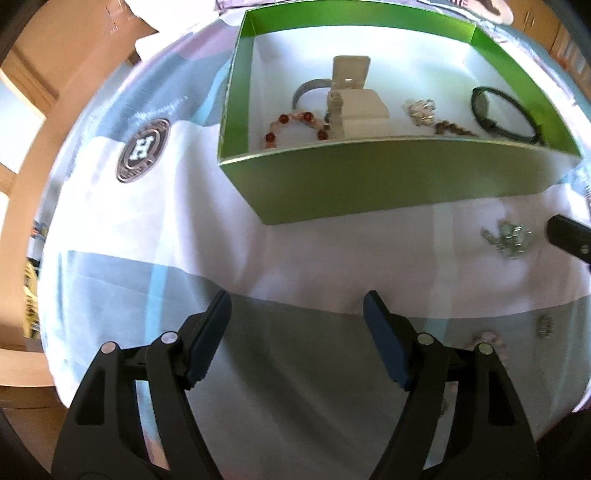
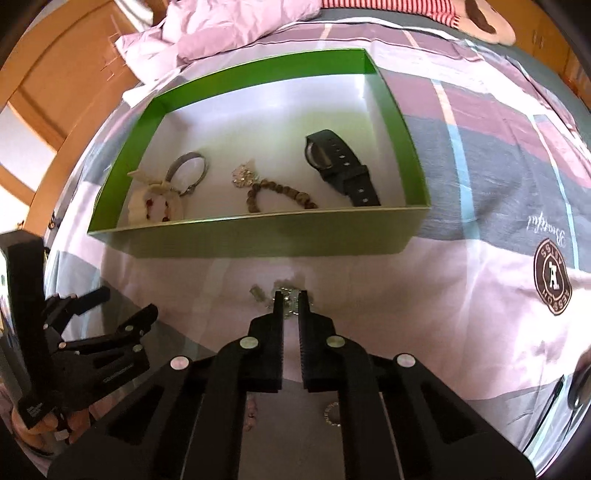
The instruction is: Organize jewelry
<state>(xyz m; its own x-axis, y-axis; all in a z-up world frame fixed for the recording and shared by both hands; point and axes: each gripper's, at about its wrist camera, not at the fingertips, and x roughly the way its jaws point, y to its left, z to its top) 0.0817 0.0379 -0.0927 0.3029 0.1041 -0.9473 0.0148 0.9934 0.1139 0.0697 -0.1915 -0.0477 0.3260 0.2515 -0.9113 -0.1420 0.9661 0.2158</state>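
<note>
A green box [image 1: 369, 181] [image 2: 258, 236] sits on the bed. It holds a black watch [image 2: 341, 168], a brown bead bracelet [image 2: 280, 195], a silver bangle [image 2: 188, 173], a red bead bracelet [image 1: 295, 127], a cream ring box [image 1: 364, 112] and a silver trinket [image 2: 245, 175]. A silver chain bracelet [image 1: 508, 238] [image 2: 290, 297] lies on the sheet in front of the box. My right gripper [image 2: 291, 299] is nearly shut around that bracelet, fingertips on either side of it. My left gripper [image 1: 297, 304] is open and empty, above the sheet before the box.
A small silver ring [image 2: 332, 413] [image 1: 546, 325] and a pink bead bracelet [image 1: 487, 341] lie on the sheet near me. The bedsheet carries round logo patches [image 1: 142, 149] [image 2: 552, 286]. A pink quilt [image 2: 229, 29] lies behind the box, wooden furniture [image 2: 55, 85] at the left.
</note>
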